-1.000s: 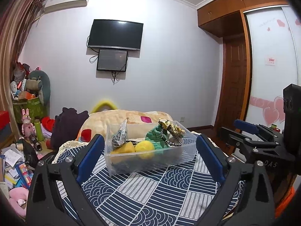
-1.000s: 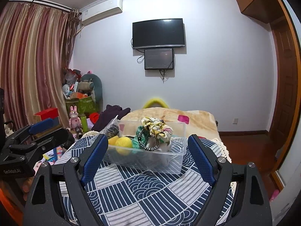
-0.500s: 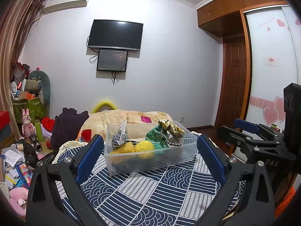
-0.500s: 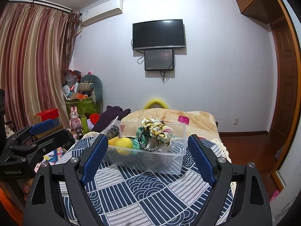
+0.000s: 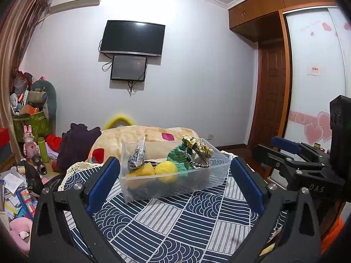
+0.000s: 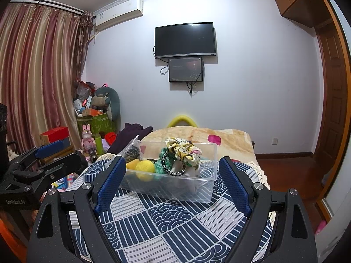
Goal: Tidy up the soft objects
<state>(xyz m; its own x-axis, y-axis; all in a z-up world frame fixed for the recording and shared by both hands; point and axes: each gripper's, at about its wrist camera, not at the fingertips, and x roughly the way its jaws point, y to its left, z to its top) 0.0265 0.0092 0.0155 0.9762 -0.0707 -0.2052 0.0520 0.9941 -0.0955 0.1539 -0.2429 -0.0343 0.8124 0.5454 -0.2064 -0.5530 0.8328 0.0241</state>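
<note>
Both claws hang empty with fingers spread wide, the left claw (image 5: pixel 174 183) and right claw (image 6: pixel 173 182) short of the clear bin (image 5: pixel 175 180). It sits on the blue-patterned desk (image 5: pixel 175 223), holding a yellow pom-pom (image 5: pixel 166 169), green knit piece (image 5: pixel 178 154) and floral scrunchie (image 6: pixel 183 150).

Bin's bottom layer lost to view

Frosted bin (image 5: pixel 175 182) wall blurs the lower items; the bag's (image 5: pixel 137 153) dark contents are too small to tell.
</note>
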